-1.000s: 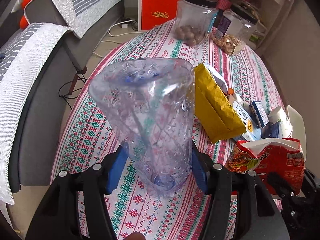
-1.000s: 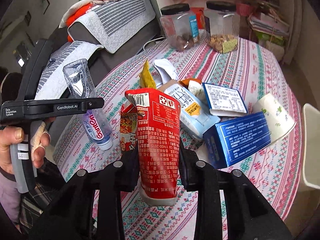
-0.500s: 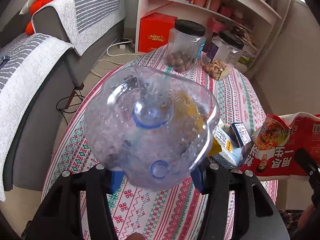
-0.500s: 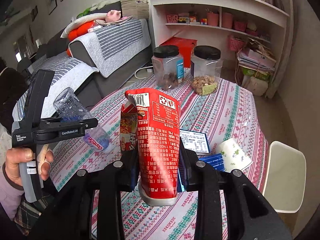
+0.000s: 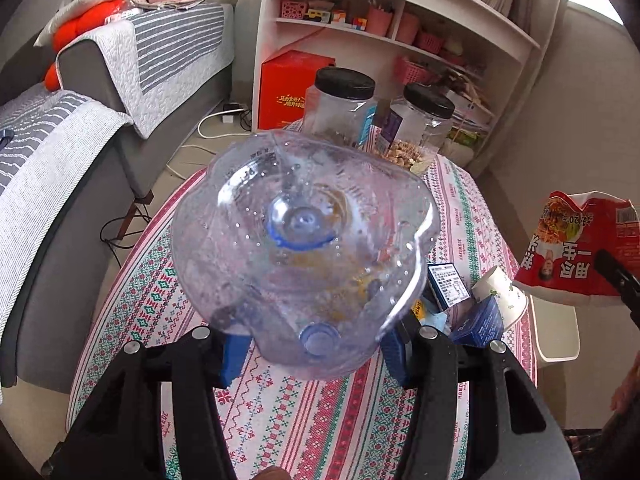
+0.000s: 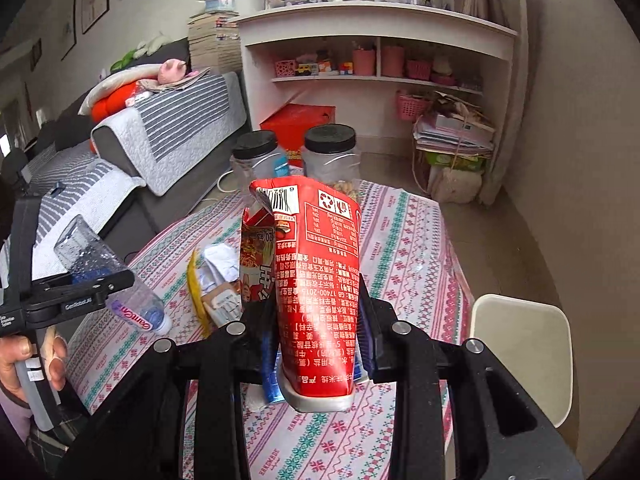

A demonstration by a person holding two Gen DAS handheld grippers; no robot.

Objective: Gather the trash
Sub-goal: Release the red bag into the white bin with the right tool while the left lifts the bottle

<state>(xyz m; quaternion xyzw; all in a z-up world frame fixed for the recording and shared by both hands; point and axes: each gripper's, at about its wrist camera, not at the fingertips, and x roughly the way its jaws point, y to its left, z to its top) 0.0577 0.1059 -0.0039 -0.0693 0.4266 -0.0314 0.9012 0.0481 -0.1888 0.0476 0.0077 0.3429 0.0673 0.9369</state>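
Note:
My left gripper (image 5: 316, 348) is shut on a clear crushed plastic bottle (image 5: 304, 248), held above the table with its base toward the camera. The bottle also shows in the right wrist view (image 6: 108, 280), at the left. My right gripper (image 6: 316, 336) is shut on a flattened red noodle cup (image 6: 316, 280), held upright above the table. The cup also shows at the right of the left wrist view (image 5: 576, 252). More trash lies on the table: a yellow wrapper (image 6: 194, 292), a blue box (image 5: 478, 320), a paper cup (image 5: 500, 296) and a small carton (image 5: 446, 284).
A round table with a patterned cloth (image 6: 408, 264) carries two black-lidded jars (image 5: 344, 108) at its far edge. A grey sofa (image 5: 60, 152) stands to the left, a white shelf unit (image 6: 380, 64) behind, a white chair (image 6: 520, 352) at the right.
Both grippers have risen with their loads. The bottle has tipped so its base faces the left camera. The table looks farther below in both views.

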